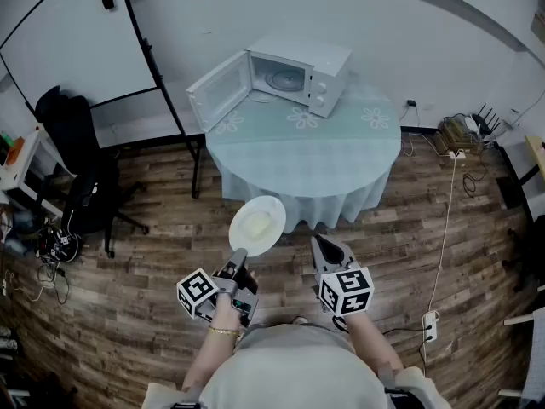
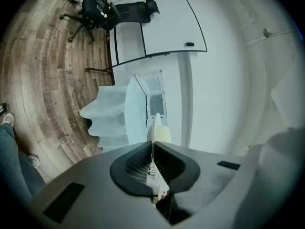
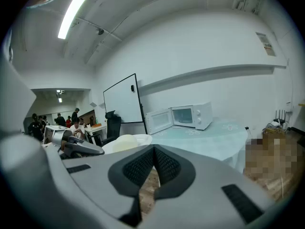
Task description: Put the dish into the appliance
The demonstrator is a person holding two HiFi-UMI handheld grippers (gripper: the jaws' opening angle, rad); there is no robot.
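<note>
1. Left gripper view: the left gripper (image 2: 152, 149) has its jaws drawn narrow and clamped on the rim of the dish (image 2: 154, 126). The dish stands edge-on between the pads and juts out past the tips.
2. A pale yellow mound (image 2: 163, 133) sits on the dish, just beyond the jaw tips.
3. Far ahead of these jaws the microwave (image 2: 153, 95) stands on a round table (image 2: 112, 116) draped in a pale cloth.
4. In the right gripper view, the right gripper (image 3: 153, 151) has its jaws closed together with nothing between them. Wooden floor (image 3: 148, 190) shows through the gap below the pads.
5. From the right jaws, the dish lies just off to the left, about level with their tips. The microwave is well beyond them, ahead and slightly to the right.
6. In the head view, the microwave's door (image 1: 220, 90) hangs wide open, swung to the left of the cavity.
7. There the dish reaches forward from the left jaws toward the table, stops short of its edge, and is well apart from the microwave.
</note>
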